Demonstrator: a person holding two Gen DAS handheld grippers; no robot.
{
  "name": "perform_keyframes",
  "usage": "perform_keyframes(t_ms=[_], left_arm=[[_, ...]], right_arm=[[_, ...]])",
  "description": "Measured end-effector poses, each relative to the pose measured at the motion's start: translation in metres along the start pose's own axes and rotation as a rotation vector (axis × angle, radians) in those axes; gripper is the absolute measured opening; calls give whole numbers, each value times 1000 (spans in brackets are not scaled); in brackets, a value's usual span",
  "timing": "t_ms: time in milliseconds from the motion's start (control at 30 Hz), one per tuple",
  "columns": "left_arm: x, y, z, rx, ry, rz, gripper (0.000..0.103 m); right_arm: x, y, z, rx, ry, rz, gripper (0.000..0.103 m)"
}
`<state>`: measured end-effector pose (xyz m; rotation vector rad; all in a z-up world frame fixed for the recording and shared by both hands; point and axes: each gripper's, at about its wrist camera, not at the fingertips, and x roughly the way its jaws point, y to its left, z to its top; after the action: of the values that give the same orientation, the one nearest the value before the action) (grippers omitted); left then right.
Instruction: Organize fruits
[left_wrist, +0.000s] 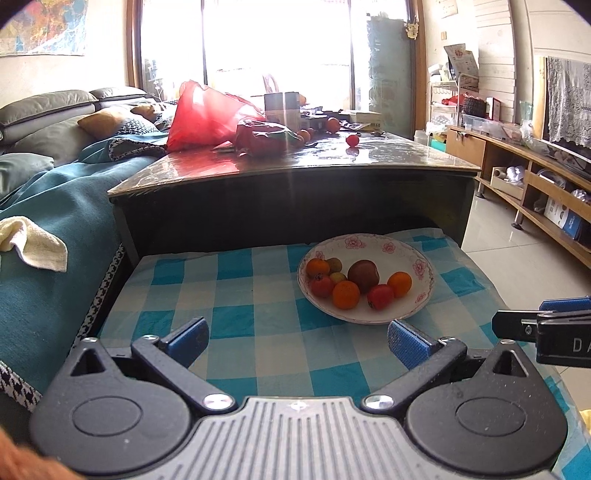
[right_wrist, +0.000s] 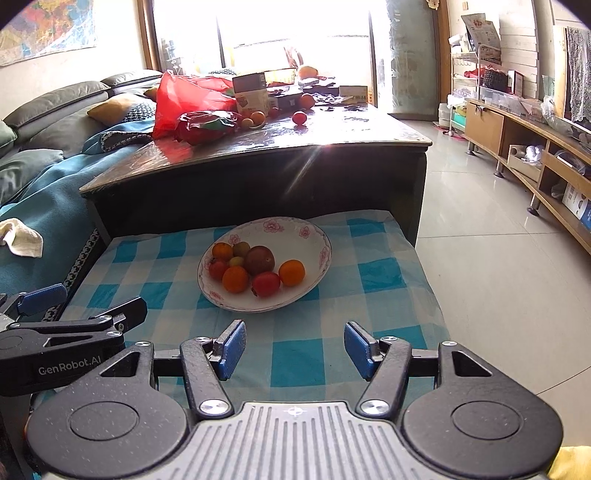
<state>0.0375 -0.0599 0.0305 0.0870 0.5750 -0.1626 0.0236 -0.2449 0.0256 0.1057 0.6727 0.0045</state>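
Nearest, the left tongs (left_wrist: 297, 341) stand wide apart with ribbed blue pads, holding nothing, above the blue-and-white checked cloth surface (left_wrist: 236, 295). The right tongs (right_wrist: 294, 349) also gape open and empty, just short of the shallow white ceramic bowl with pink flower rim (right_wrist: 295, 230). In that bowl lie smooth round fruits: glossy orange ones (right_wrist: 291, 272), red tomato-like ones (right_wrist: 266, 283), a dull brown-red larger fruit (right_wrist: 259, 259) at the middle. Beyond the bowl rises a dark glossy wooden coffee table (right_wrist: 332, 136), carrying a crinkled red plastic bag (right_wrist: 177, 99) and one small red fruit (right_wrist: 299, 117).
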Motion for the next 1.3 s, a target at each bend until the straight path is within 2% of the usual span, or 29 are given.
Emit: perform_keyframes(t_ms=[600, 800, 967, 1300], left_arm=[[-31, 4, -32, -13, 62, -3, 103], [-37, -1, -43, 11, 84, -11, 103], [-42, -3, -46, 5, 101, -20, 103], [-49, -3, -56, 10, 125, -18, 103]], right_arm=[[-27, 2, -31, 18, 28, -2, 55], [-34, 4, -44, 9, 53, -1, 56], [-41, 9, -53, -7, 59, 3, 59], [-46, 14, -63, -17, 76, 8, 59]])
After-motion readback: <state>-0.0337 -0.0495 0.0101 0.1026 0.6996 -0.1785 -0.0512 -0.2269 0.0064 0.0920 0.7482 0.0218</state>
